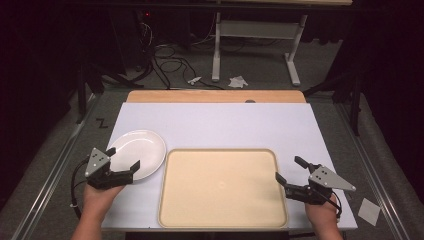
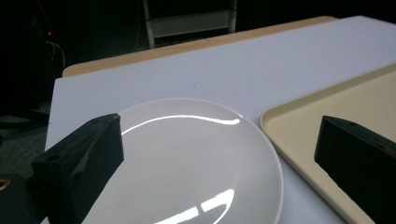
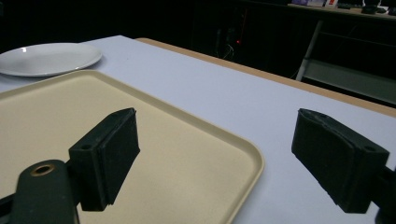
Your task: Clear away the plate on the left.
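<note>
High view: one white plate (image 1: 137,152) and one beige tray (image 1: 222,187) on the white worktop (image 1: 225,125) — grey floor, dark room. Left gripper view: left gripper (image 2: 219,158) spread wide over the plate (image 2: 187,158). Right gripper view: right gripper (image 3: 215,158) released at the tray (image 3: 56,116) corner.

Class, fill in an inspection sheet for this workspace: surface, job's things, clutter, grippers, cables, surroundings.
Surface: white table top, wooden strip along its far edge.
Job's things: white plate, empty, lying beside the tray's left edge; beige tray, empty.
Clutter: nothing seen on the table.
Grippers: left gripper open, jaws over the plate's near rim; right gripper open, by the tray's right edge.
Cables: a black cable loops from the left gripper; more cables on the floor beyond.
Surroundings: dark room, grey floor, paper scraps, a white table frame.
</note>
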Demonstrator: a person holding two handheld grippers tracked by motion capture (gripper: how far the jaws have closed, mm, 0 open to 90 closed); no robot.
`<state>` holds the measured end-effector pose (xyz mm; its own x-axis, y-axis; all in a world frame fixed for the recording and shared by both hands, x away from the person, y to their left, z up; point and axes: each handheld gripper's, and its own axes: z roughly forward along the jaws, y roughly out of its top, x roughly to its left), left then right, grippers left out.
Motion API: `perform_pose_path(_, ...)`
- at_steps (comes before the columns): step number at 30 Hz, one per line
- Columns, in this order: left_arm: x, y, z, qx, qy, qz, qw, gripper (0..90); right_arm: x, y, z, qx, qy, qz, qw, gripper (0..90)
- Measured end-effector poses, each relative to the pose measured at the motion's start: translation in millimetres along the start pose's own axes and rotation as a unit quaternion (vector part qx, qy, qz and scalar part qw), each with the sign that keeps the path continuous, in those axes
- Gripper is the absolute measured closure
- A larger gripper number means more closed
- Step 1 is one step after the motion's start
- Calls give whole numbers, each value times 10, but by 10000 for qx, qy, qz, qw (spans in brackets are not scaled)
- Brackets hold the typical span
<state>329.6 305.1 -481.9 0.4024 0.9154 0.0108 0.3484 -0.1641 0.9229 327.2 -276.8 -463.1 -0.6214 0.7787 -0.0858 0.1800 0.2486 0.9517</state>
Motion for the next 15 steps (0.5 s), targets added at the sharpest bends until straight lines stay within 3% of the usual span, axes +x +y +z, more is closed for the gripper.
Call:
perform_pose_path(2,-28,-8,22,139,47,222,9996,19,1,0,0,5,2,6,10000,157)
perform_pose_path(3,-77,-11,55,289,69,461,9985,19,0,0,1,5,4,3,10000,158)
perform_pose_path(4,-77,-11,55,289,69,461,9985,19,0,0,1,5,4,3,10000,158)
perform_pose_path(5,-135,-14,90,461,91,735,9962,19,0,-1,4,8,2,-17,10000,157)
perform_pose_path(6,-135,-14,90,461,91,735,9962,19,1,-2,7,3,16,-13,10000,157)
perform_pose_path(7,-167,-19,110,542,118,897,9944,22,3,-3,7,11,19,3,10000,158)
perform_pose_path(8,-234,-29,141,756,134,1313,9884,26,8,-4,6,21,18,38,10000,158)
perform_pose_path(9,-276,-35,156,860,143,1534,9843,29,8,-4,6,19,18,37,10000,158)
perform_pose_path(10,-276,-35,156,860,143,1534,9843,35,8,-4,6,19,18,37,10000,158)
perform_pose_path(11,-365,-44,182,1079,162,2026,9732,46,3,-6,7,11,21,25,10000,157)
perform_pose_path(12,-365,-44,182,1079,162,2026,9732,57,3,-6,7,11,21,25,10000,157)
perform_pose_path(13,-460,-52,214,1298,176,2490,9596,70,0,-7,6,16,17,11,10000,158)
perform_pose_path(14,-460,-52,214,1298,176,2490,9596,76,0,-8,7,19,16,13,10000,157)
perform_pose_path(15,-543,-61,244,1481,229,2900,9452,83,0,-8,8,21,20,12,10000,158)
